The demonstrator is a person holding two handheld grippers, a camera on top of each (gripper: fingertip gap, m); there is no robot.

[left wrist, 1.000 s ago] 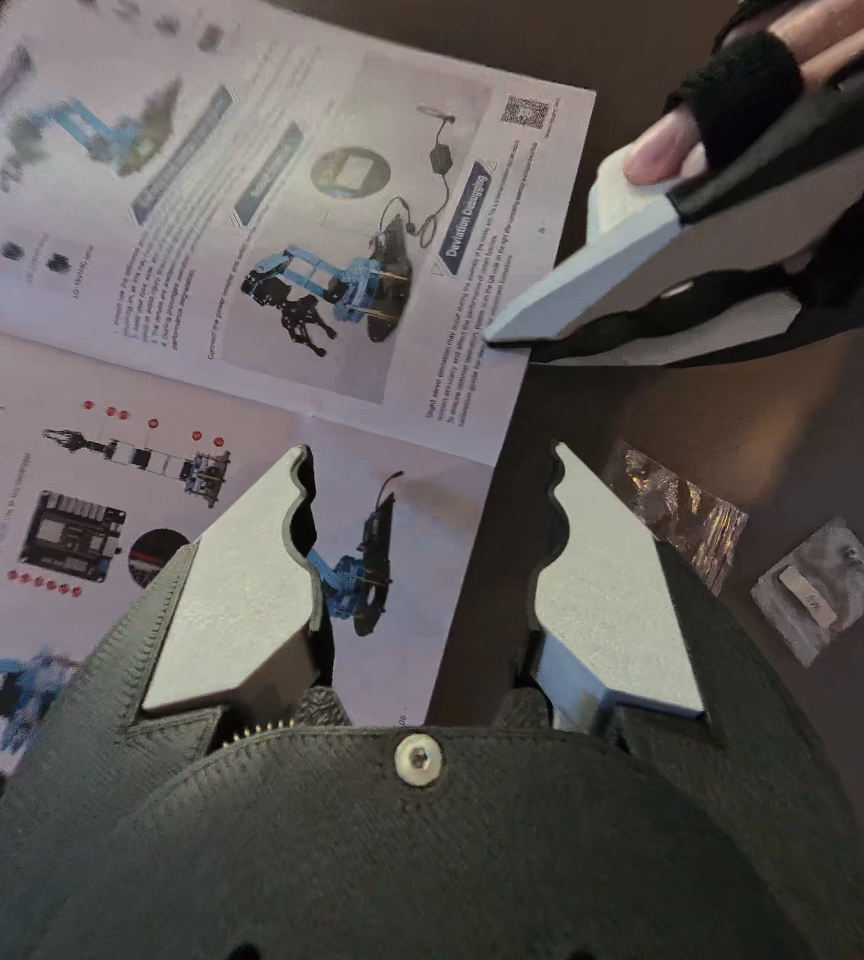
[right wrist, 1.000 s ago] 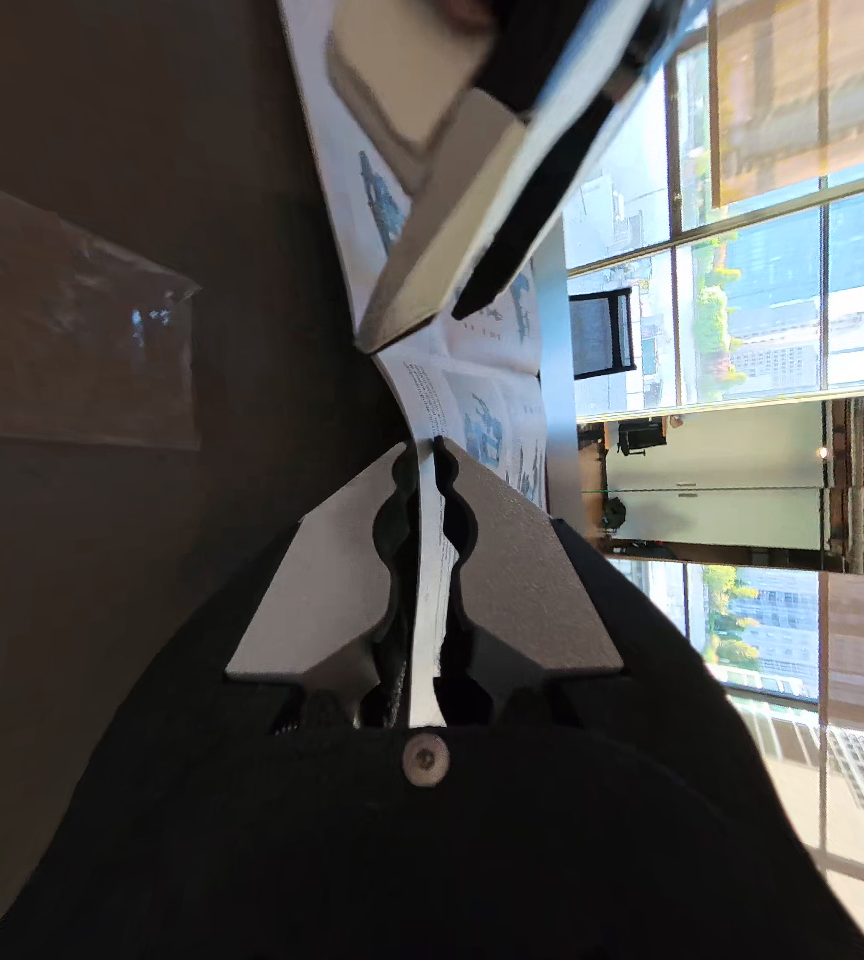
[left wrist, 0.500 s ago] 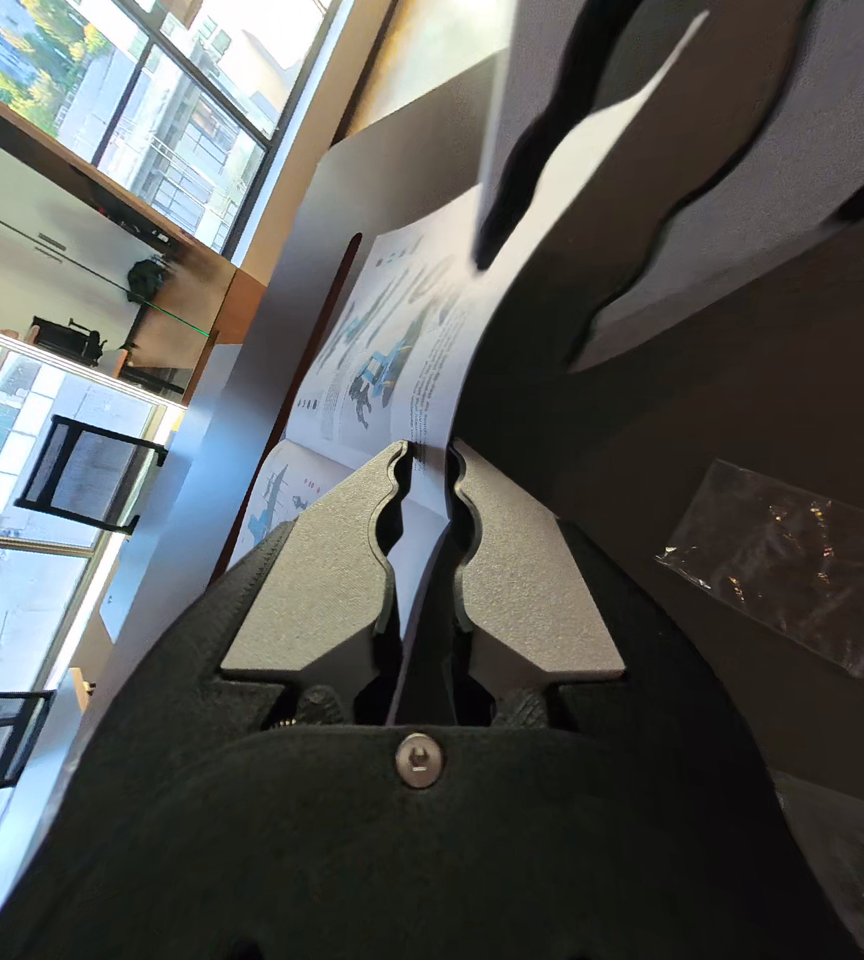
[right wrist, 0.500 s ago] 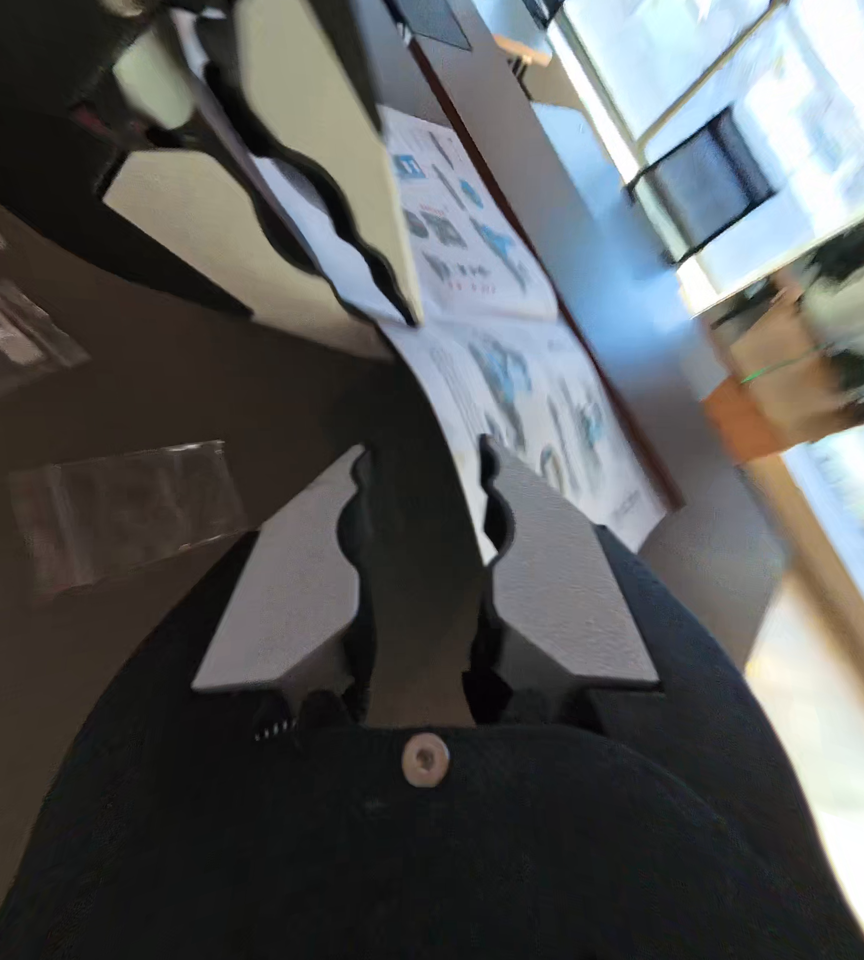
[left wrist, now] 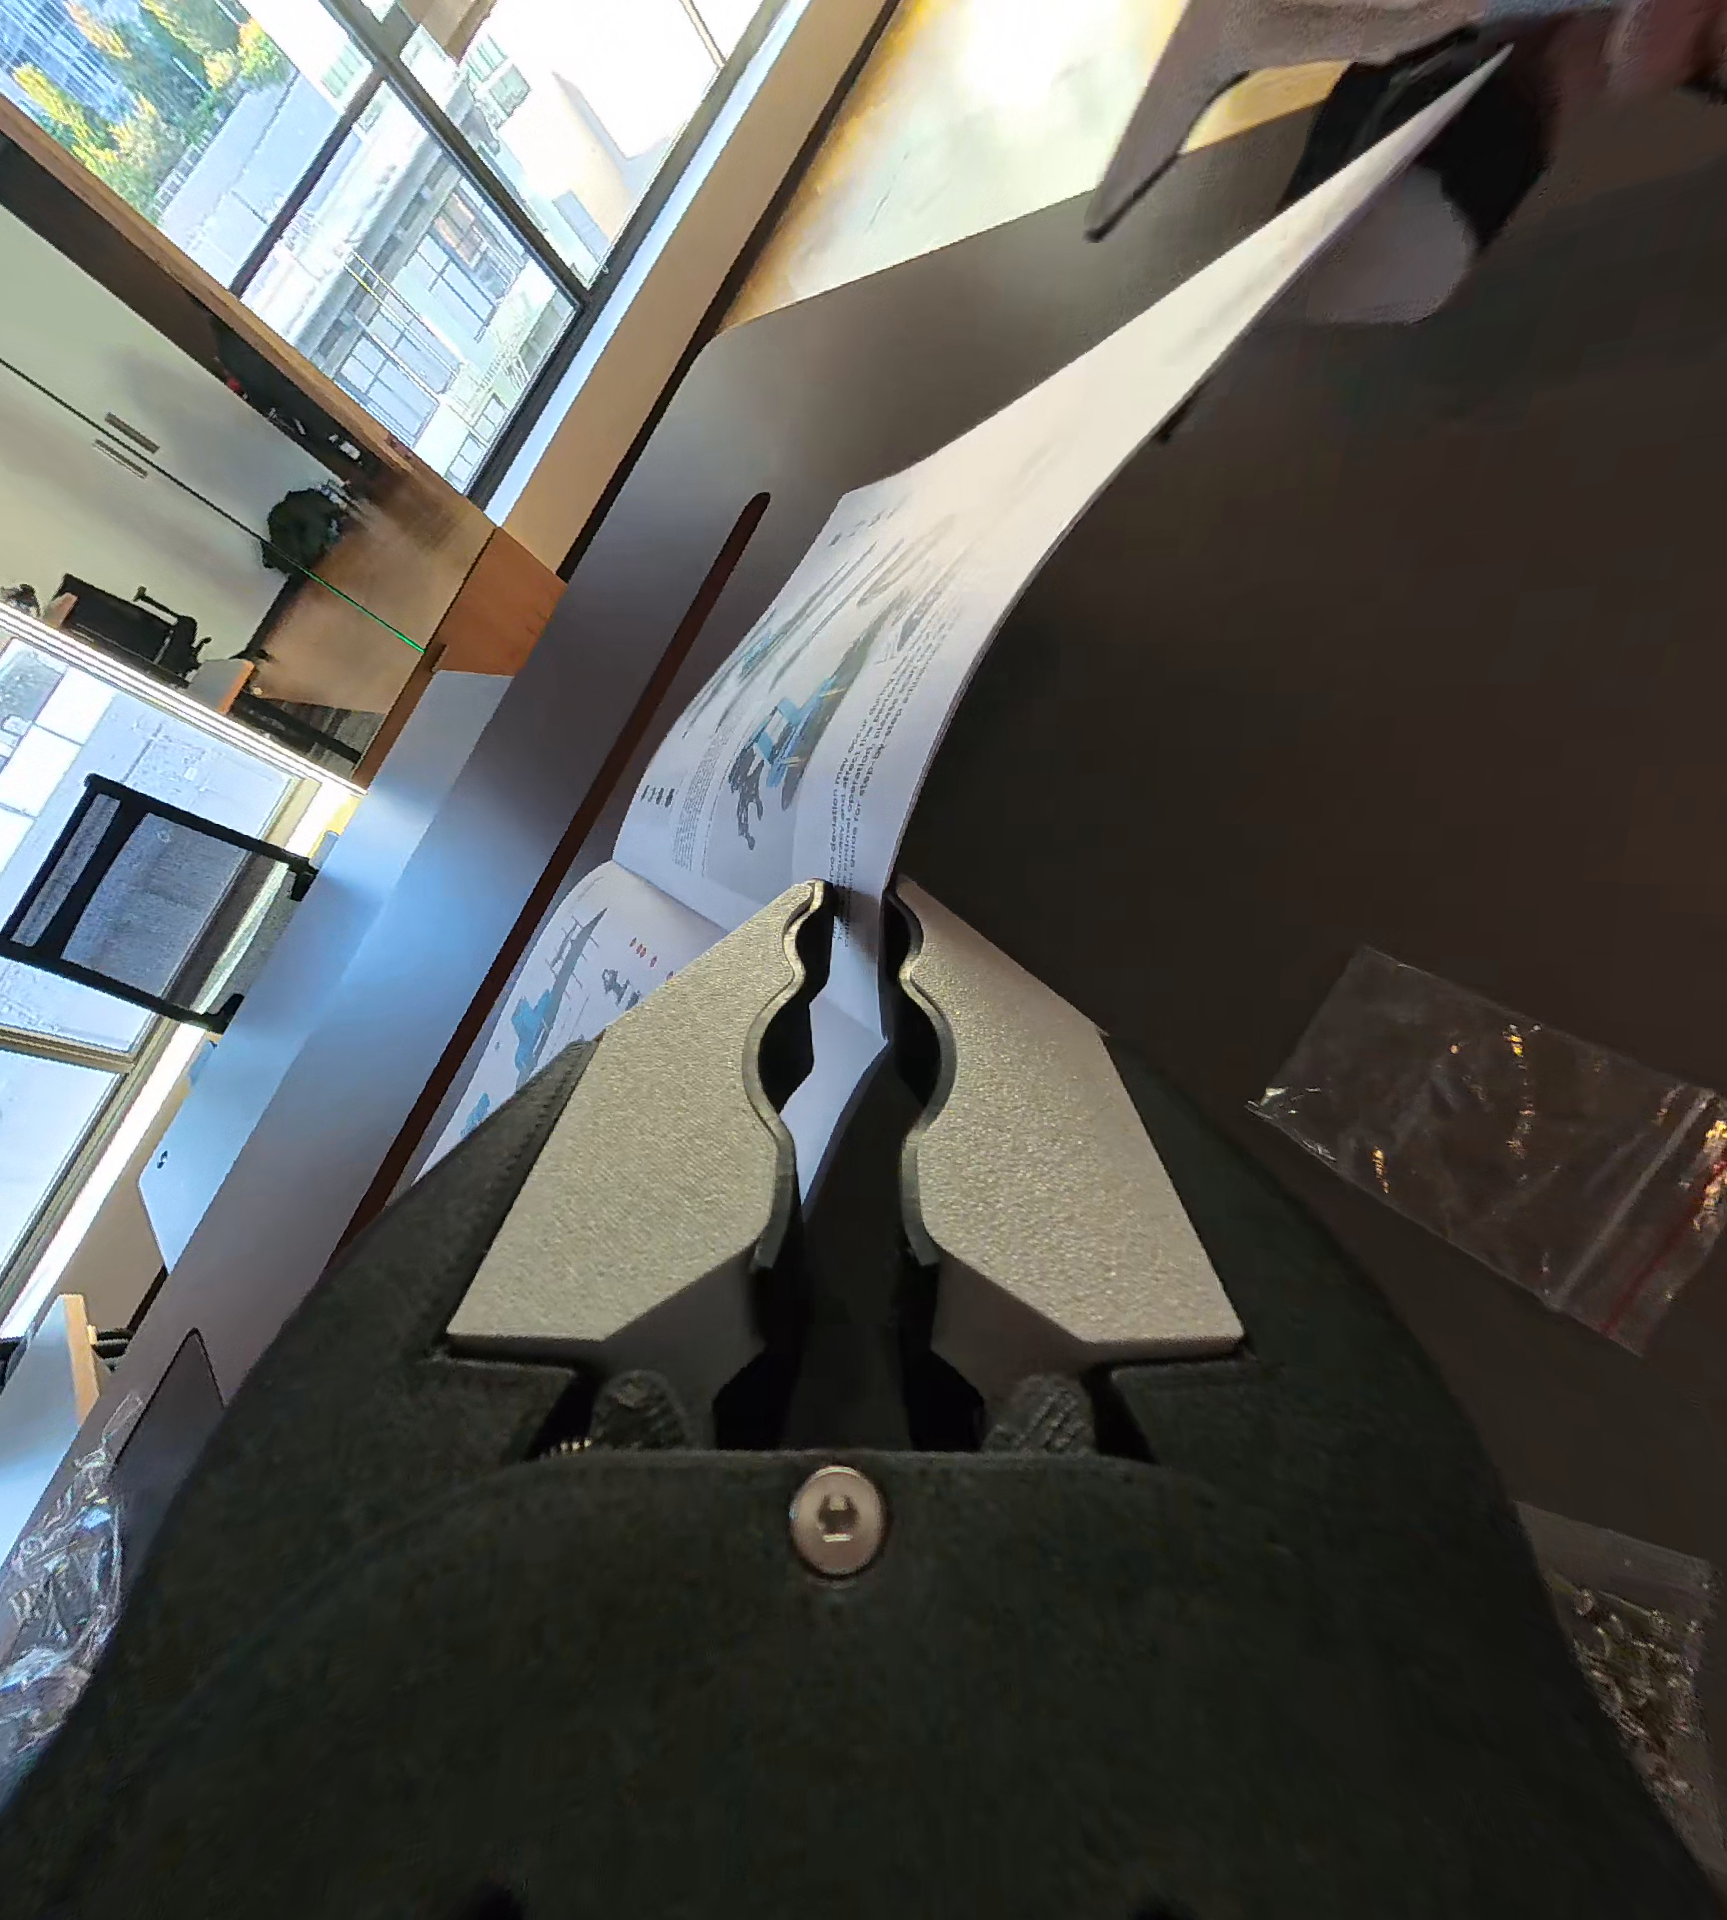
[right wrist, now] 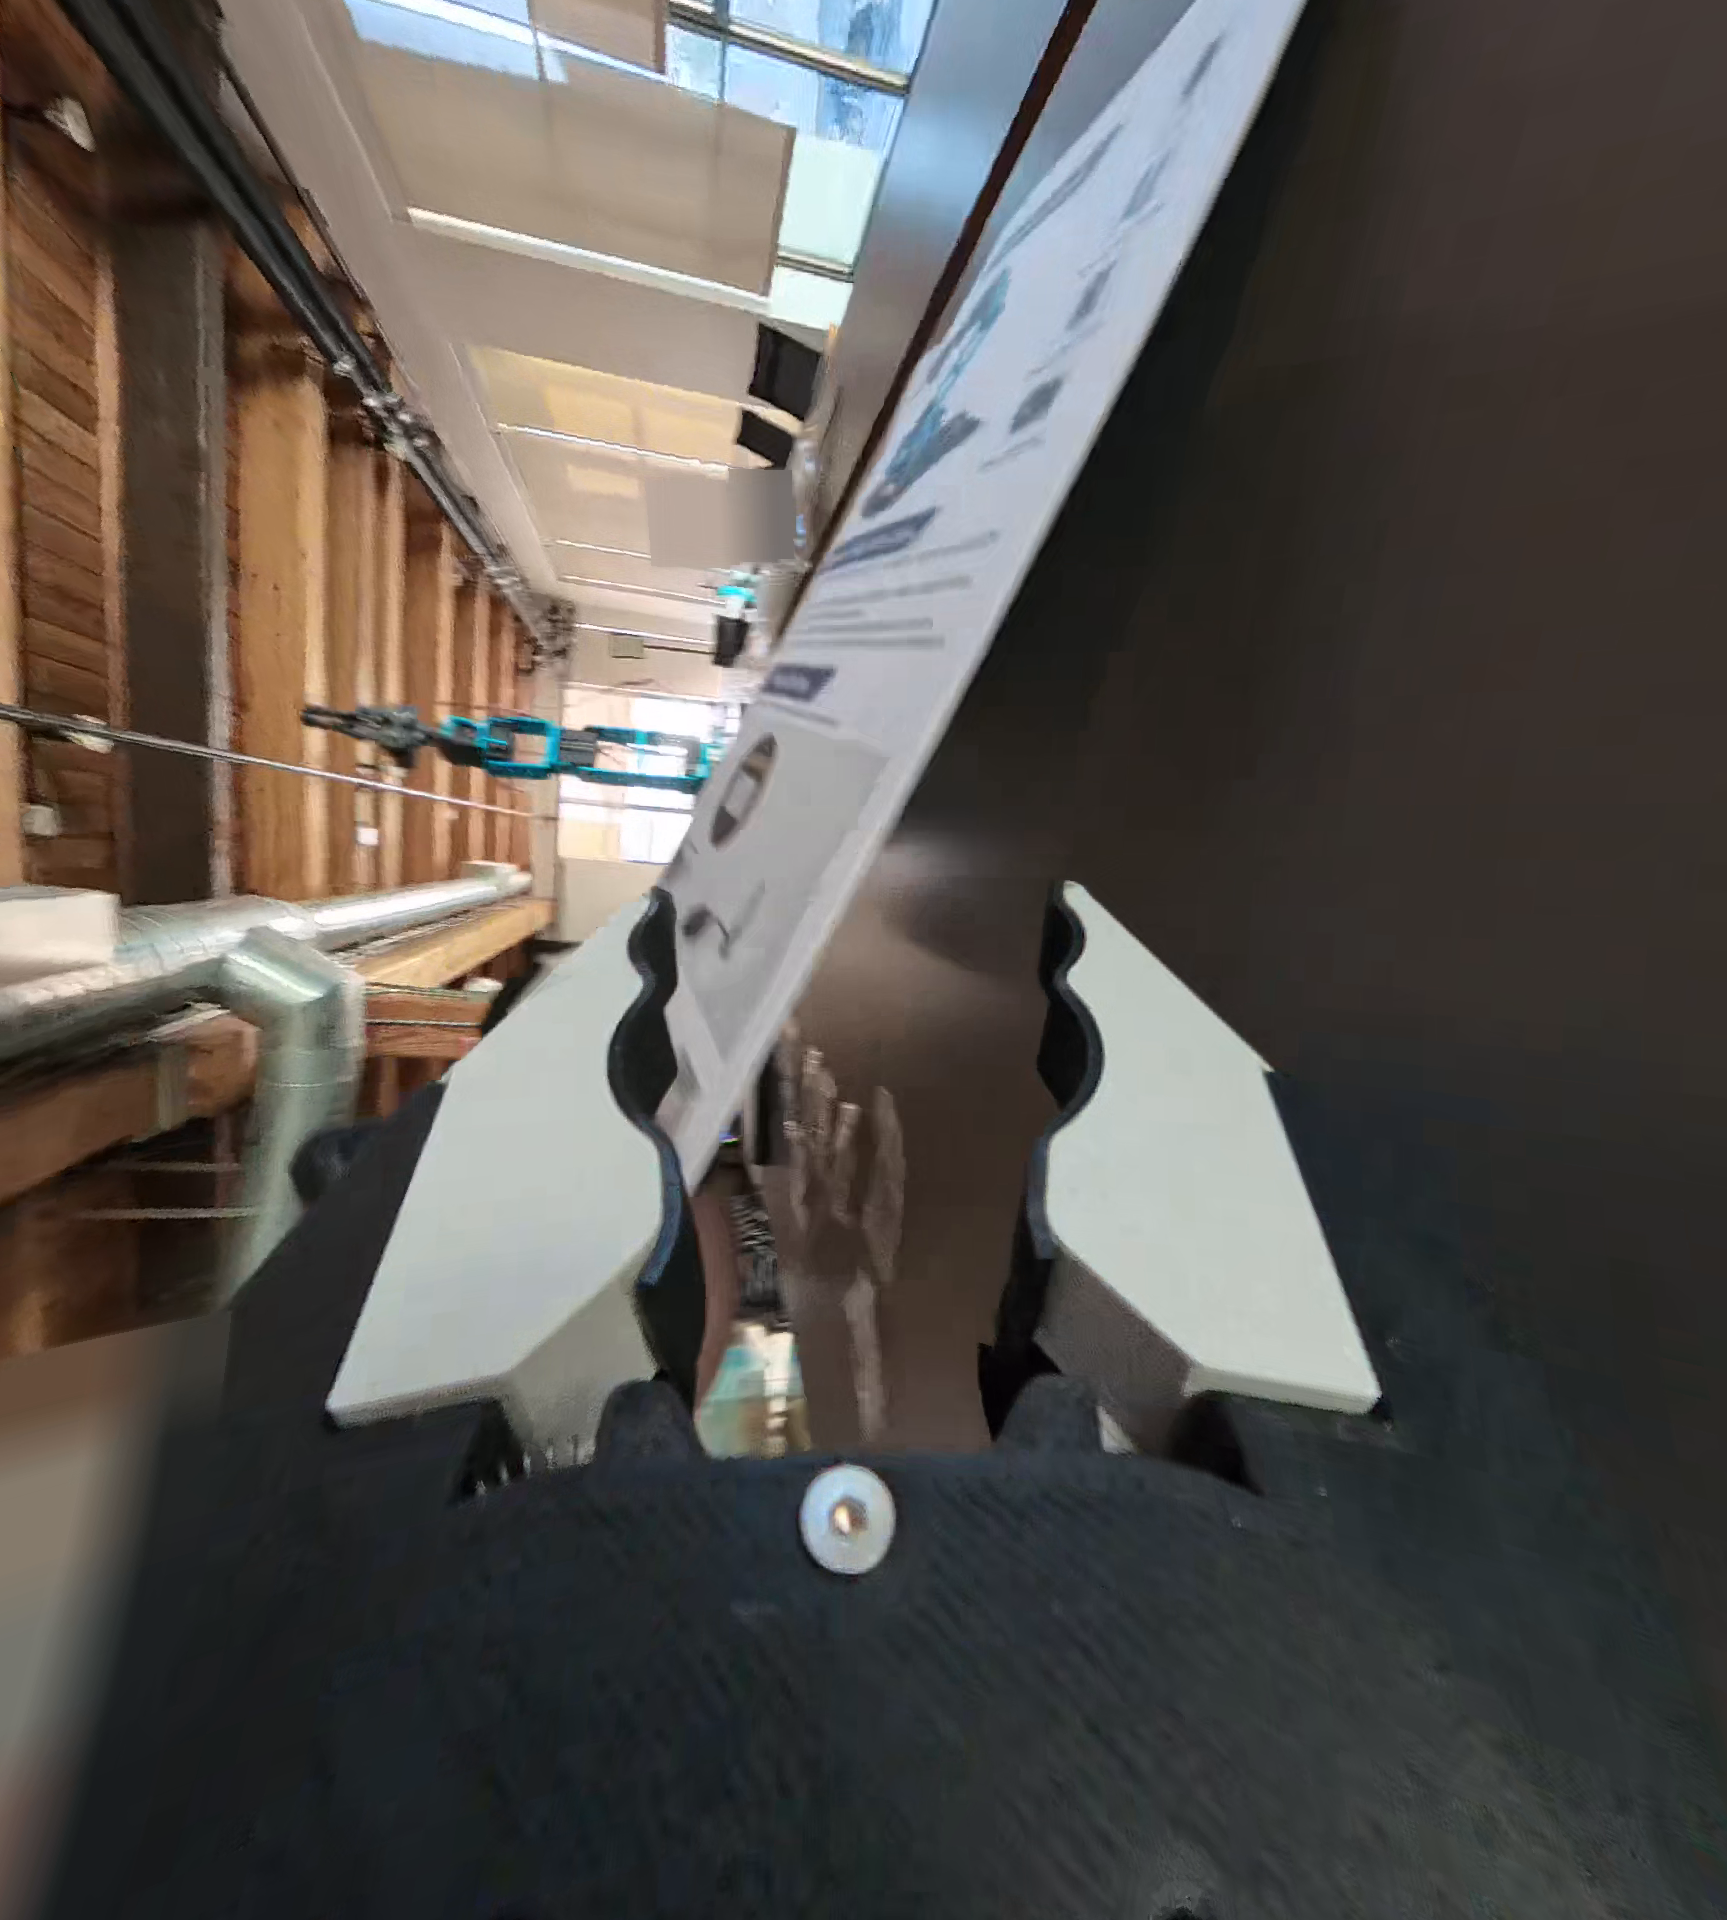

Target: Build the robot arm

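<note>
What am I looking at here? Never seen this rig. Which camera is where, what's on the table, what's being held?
There is no robot arm: a person holds a two-finger gripper in each hand, and each carries a wide-angle camera looking forward along its fingers. That is why both pictures are tilted.

Left wrist view: the left gripper is closed on the edge of a printed sheet, an illustrated leaflet that curves up off the dark table. To its right a clear zip bag lies flat on the table. The other gripper shows blurred at the top right.

Right wrist view: the right gripper is open. The sheet's edge runs between its fingers, close to one; the view is too blurred to tell whether it touches. Behind are wooden walls and a metal duct.
</note>
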